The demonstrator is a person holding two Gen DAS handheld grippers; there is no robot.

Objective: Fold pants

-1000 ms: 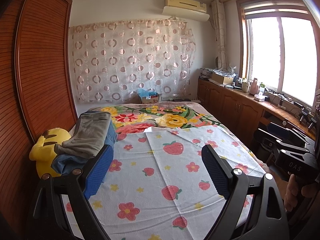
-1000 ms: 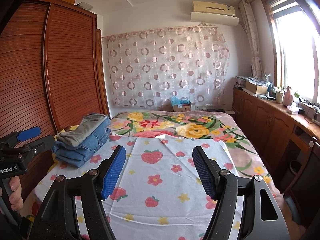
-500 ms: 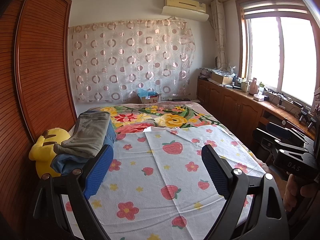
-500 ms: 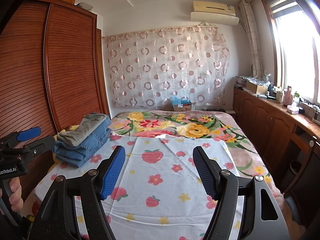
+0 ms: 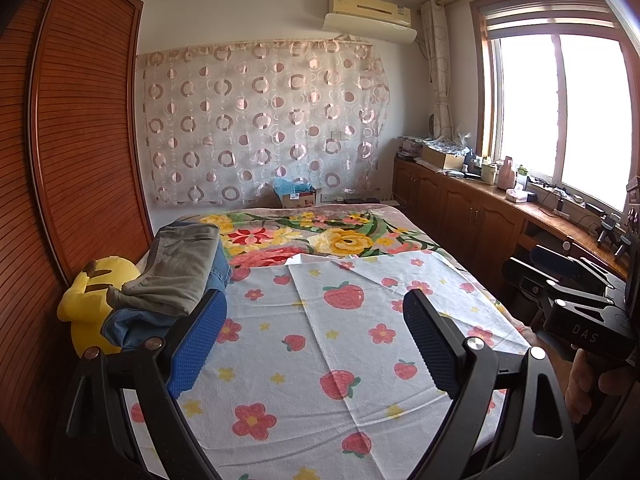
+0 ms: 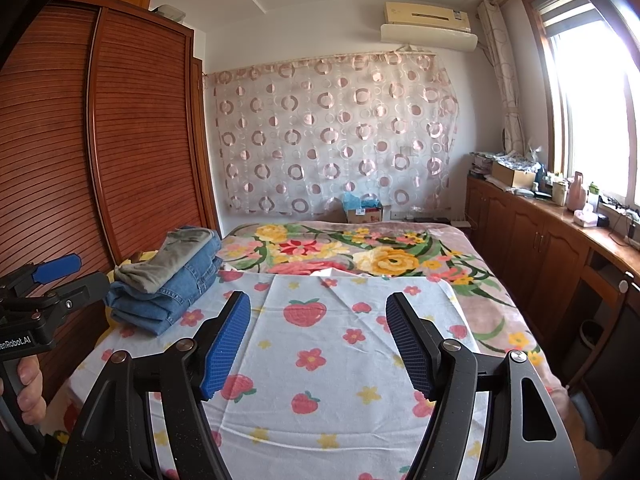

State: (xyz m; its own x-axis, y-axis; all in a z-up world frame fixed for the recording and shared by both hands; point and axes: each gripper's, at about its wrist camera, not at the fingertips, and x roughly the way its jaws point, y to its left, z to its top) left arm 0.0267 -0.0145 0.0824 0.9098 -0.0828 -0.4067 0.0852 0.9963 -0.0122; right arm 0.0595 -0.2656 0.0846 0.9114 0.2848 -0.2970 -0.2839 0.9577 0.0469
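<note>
Two pairs of pants lie stacked at the left edge of the bed (image 6: 476, 276), about halfway up it, where the strawberry sheet (image 5: 320, 340) meets the floral blanket (image 6: 360, 252): grey pants (image 6: 168, 260) on top, jeans (image 6: 168, 300) beneath, both already folded into thick pads, with a yellow plush (image 5: 92, 288) wedged just beyond them against the wardrobe (image 6: 120, 140). The left gripper (image 5: 316, 336) and the right gripper (image 6: 318, 340) both hover over the near part of the sheet with jaws spread and nothing between them, well apart from the stack. The jeans look like heavy, fairly stiff denim that should hold a crease and resist bunching; their seams and waistband would likely give the pads firm purchase, and the weight probably calls for both grippers. The grey pair seems lighter and limper, sagging over the denim edge, so it may slide off or fall open if lifted by one layer alone. Neither is fragile or slippery. A sound hold, in my judgement, is at the waistband corners, or pinching all layers at a folded edge, keeping clear of the plush.
</note>
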